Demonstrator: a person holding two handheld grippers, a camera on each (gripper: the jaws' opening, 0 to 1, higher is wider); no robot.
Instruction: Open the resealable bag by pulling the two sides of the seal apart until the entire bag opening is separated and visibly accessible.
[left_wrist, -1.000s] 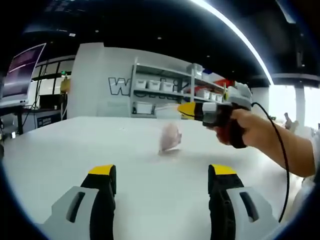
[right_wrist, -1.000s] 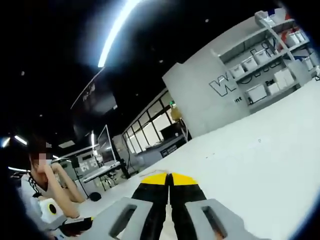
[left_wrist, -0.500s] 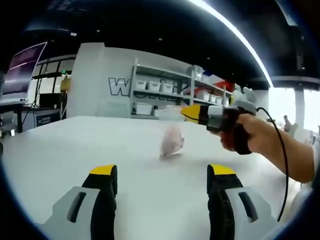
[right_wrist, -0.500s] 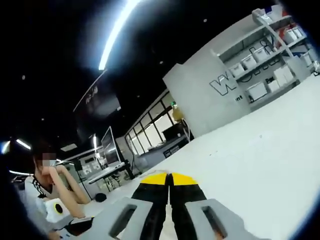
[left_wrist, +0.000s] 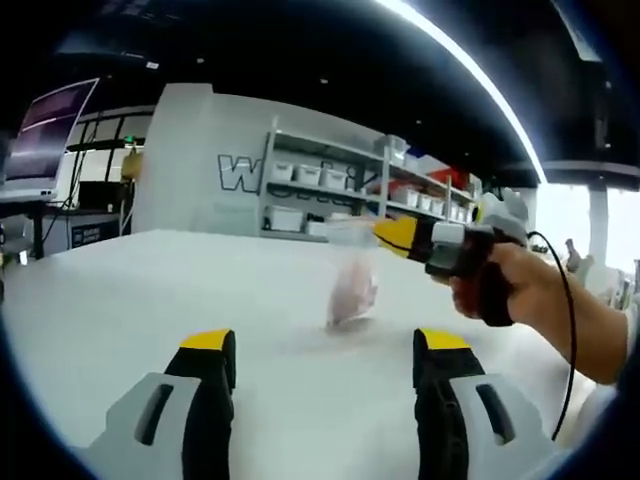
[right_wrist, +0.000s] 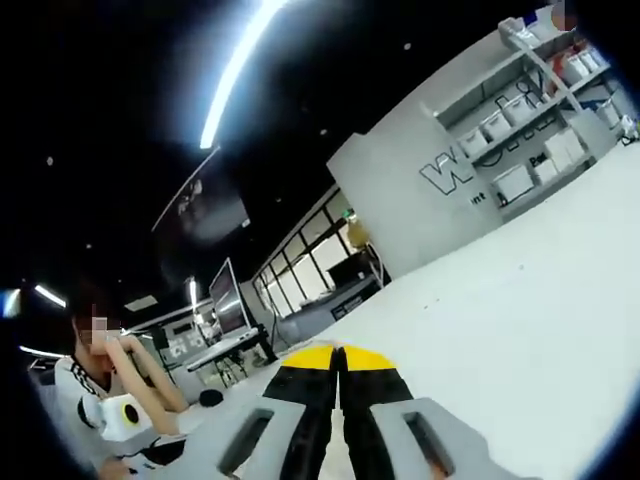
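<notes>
In the left gripper view a clear resealable bag (left_wrist: 351, 288) with pinkish contents hangs just above the white table (left_wrist: 130, 290). The right gripper (left_wrist: 386, 233), held by a hand (left_wrist: 515, 285), comes in from the right, its yellow tips pinching the bag's top edge. The bag's seal is blurred. My left gripper (left_wrist: 325, 342) stands open low over the table, nearer than the bag, with nothing between its jaws. In the right gripper view the right gripper (right_wrist: 338, 352) has its yellow-tipped jaws pressed together; the bag itself cannot be made out there.
Shelves with white bins (left_wrist: 320, 185) stand against a grey wall beyond the table. A monitor (left_wrist: 45, 130) is at the far left. A seated person (right_wrist: 95, 385) is off to the left in the right gripper view. A black cable (left_wrist: 570, 330) trails from the right gripper.
The right gripper has carried the hanging bag a little to the right in the left gripper view. The left gripper's jaws have stayed open and still.
</notes>
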